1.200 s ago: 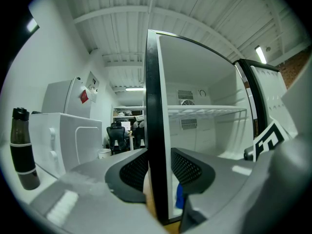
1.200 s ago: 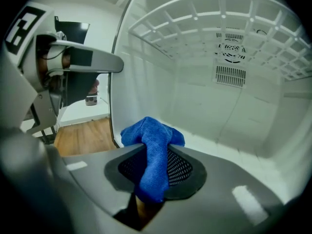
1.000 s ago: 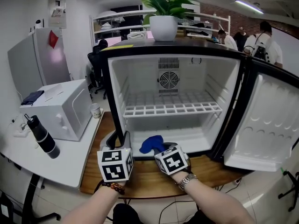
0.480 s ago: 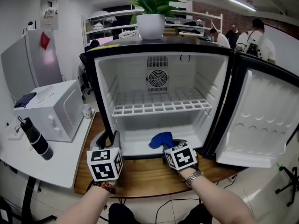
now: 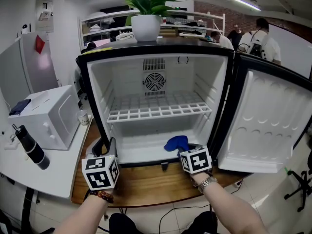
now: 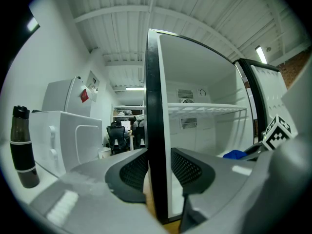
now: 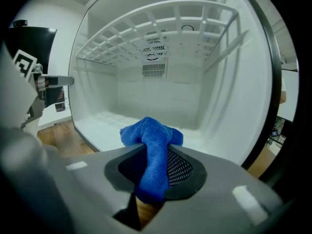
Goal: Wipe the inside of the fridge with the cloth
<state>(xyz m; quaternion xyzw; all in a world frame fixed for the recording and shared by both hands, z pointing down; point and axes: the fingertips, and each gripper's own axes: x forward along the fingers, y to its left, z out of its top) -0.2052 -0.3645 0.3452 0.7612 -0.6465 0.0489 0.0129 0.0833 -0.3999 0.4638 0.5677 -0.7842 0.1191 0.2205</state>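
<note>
- Two grippers: left gripper [image 5: 105, 148] clamped on the left front edge of one fridge [image 5: 156, 47]; right gripper [image 7: 155, 162] pinching one blue cloth [image 7: 150, 134], low inside.
- One shelf [image 5: 158, 112].
- Cloth's lower end hidden between jaws.

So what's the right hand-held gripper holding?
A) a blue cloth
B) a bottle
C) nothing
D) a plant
A: the right hand-held gripper has its jaws shut on the blue cloth, which bunches out in front of them.
</note>
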